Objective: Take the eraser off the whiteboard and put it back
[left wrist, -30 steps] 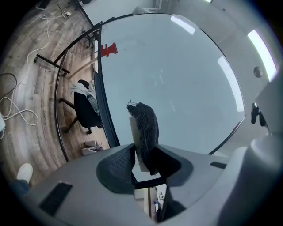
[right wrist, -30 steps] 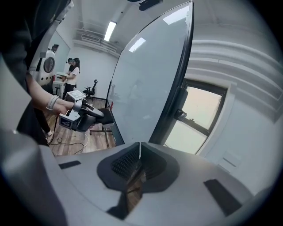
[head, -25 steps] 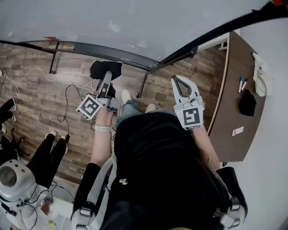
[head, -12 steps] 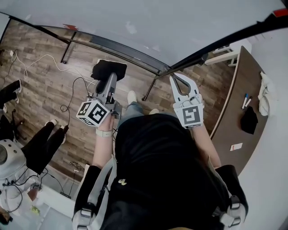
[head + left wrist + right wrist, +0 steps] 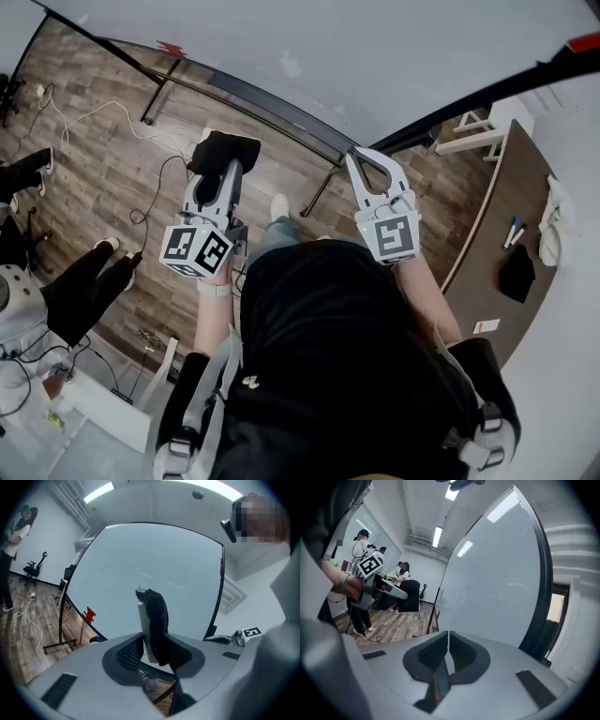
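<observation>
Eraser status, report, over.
Left gripper shut on eraser, held short of whiteboard. Right gripper shut, empty. Nothing seen between eraser and whiteboard.

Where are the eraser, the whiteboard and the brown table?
eraser (image 5: 225, 148), head view, middle of its black side.
whiteboard (image 5: 375, 66), head view, its pale face.
brown table (image 5: 487, 253), head view, a bare stretch of its top.

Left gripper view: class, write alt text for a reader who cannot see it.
The left gripper clamps a black-and-white eraser in its jaws, upright in front of a large whiteboard. A wooden floor and a standing person show at far left.
</observation>
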Demonstrator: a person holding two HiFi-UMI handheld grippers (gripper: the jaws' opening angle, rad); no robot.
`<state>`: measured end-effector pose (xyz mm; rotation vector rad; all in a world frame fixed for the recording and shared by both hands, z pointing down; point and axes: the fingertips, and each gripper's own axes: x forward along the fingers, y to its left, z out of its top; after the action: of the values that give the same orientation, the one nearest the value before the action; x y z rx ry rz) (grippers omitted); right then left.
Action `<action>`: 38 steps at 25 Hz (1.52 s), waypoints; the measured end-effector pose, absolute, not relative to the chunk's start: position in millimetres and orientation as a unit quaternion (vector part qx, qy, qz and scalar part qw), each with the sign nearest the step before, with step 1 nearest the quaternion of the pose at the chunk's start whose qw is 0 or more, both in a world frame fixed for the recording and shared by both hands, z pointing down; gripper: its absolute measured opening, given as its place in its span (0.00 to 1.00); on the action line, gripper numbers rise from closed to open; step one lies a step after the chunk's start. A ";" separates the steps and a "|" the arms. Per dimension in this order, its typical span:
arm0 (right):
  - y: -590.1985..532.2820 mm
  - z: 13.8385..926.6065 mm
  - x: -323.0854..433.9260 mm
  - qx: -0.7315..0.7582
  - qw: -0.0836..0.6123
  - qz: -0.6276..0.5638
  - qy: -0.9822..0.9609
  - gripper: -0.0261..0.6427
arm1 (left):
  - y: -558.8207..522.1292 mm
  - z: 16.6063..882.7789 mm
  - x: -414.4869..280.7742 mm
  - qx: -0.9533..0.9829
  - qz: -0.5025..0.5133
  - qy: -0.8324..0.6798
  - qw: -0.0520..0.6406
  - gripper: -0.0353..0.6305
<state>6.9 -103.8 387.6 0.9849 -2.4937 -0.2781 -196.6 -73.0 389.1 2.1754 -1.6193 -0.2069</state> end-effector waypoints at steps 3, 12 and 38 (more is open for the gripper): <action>-105.1 384.5 0.5 0.348 0.215 -0.104 -0.907 0.07 | -67.9 384.5 -201.1 0.778 -0.057 -0.596 0.188 0.25; -105.8 381.8 -15.0 0.330 0.208 -0.111 -0.914 0.07 | -55.9 374.0 -208.1 0.770 -0.009 -0.623 0.136 0.25; -100.9 388.8 6.9 0.379 0.228 -0.096 -0.892 0.07 | -80.5 411.1 -197.5 0.791 0.007 -0.585 0.178 0.25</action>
<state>6.9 -100.9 388.8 1.0430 -2.4566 -0.2631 -197.5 -80.5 411.1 2.2378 -1.6561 0.0206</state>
